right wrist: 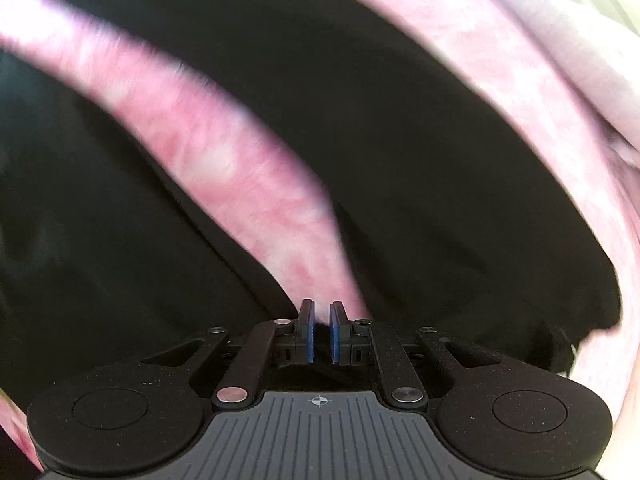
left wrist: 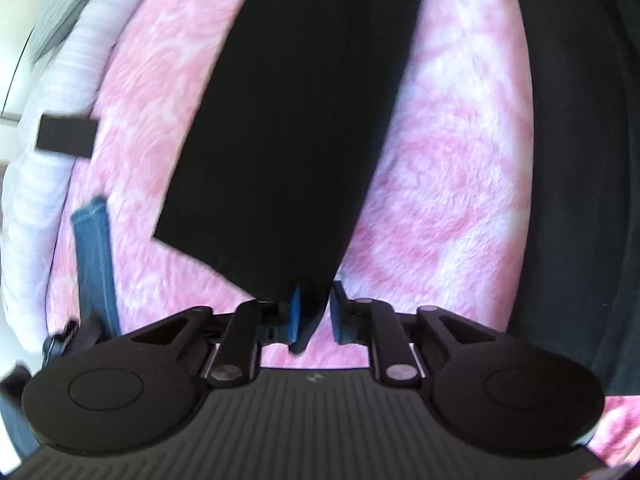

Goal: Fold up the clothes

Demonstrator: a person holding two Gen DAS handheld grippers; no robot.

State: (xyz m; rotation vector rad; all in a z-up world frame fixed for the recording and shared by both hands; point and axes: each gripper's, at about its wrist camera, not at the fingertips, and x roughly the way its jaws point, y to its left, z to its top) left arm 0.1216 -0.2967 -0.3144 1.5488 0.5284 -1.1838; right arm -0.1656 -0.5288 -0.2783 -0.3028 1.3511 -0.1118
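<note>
Our left claw (left wrist: 313, 312) stands slightly parted with black garment (left wrist: 288, 128) fabric between its pads; our right claw (right wrist: 322, 330), nearly closed, pinches the same black cloth over the pink blanket (left wrist: 448, 168).

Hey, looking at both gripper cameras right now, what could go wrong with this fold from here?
1. The left gripper has only a thin edge of the black garment between its pads, and a gap shows beside it, so the fabric may slip free.
2. The right gripper pinches a small bit near the pad bases; a tug could lose it.
3. The fuzzy pink blanket may drag the cloth and bunch the fold.
</note>
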